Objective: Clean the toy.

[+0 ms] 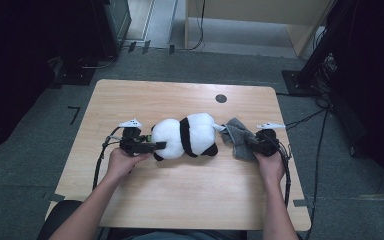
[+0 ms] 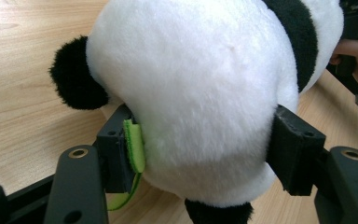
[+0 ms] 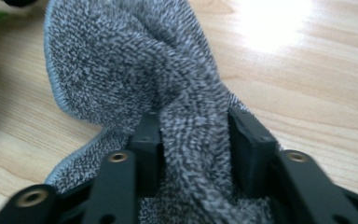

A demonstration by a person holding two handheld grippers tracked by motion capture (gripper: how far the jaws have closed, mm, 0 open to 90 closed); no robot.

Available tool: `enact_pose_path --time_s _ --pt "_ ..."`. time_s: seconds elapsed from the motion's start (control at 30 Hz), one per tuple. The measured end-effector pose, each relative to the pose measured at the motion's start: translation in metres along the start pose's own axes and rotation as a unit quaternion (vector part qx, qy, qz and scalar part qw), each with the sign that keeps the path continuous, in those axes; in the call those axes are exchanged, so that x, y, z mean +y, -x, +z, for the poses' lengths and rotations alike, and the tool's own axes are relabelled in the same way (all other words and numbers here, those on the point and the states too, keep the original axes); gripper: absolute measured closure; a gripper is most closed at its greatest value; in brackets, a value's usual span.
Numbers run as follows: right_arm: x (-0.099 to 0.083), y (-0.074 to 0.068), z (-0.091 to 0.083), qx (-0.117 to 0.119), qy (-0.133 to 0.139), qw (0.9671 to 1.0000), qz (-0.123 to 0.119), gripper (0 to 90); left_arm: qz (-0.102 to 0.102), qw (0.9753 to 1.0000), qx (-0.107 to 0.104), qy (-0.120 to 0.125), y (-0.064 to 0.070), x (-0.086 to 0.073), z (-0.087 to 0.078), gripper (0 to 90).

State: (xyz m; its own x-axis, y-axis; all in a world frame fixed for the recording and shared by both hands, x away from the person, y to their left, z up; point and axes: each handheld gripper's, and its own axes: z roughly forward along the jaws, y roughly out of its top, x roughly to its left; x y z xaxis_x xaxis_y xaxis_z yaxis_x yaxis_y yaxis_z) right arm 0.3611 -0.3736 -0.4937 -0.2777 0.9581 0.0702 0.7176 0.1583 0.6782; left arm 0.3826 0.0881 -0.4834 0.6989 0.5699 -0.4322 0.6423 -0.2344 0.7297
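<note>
A black-and-white panda plush [image 1: 185, 136] lies on its side in the middle of the wooden table [image 1: 180, 200]. My left gripper [image 1: 156, 146] is shut on its white end. In the left gripper view both jaws press into the panda's white fur [image 2: 200, 84], and a green tag [image 2: 134, 144] sits against the left pad of my left gripper [image 2: 205, 154]. A crumpled grey cloth [image 1: 236, 134] lies just right of the panda and touches it. My right gripper [image 1: 252, 141] is shut on that cloth. In the right gripper view, a fold of the cloth [image 3: 130, 60] is pinched in my right gripper [image 3: 193, 140].
A small black round spot [image 1: 221, 98] marks the table near its far edge. Cables [image 1: 305, 120] trail over the grey carpet at the right. Dark equipment stands [image 1: 320, 60] rise behind the table, with a wooden cabinet [image 1: 260, 15] at the back.
</note>
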Motion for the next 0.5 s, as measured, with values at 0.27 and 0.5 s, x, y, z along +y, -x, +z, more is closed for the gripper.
enact_pose_path --time_s 0.27,0.5 --pt "0.008 -0.001 -0.02 0.045 0.064 0.9969 0.009 29.1 0.0 1.0 -0.001 0.002 -0.001 0.0 0.0 32.5" --pt "0.013 -0.018 -0.03 0.085 0.09 0.992 -0.025 20.4 -0.003 1.0 -0.001 0.001 0.0 0.0 0.0 31.2"
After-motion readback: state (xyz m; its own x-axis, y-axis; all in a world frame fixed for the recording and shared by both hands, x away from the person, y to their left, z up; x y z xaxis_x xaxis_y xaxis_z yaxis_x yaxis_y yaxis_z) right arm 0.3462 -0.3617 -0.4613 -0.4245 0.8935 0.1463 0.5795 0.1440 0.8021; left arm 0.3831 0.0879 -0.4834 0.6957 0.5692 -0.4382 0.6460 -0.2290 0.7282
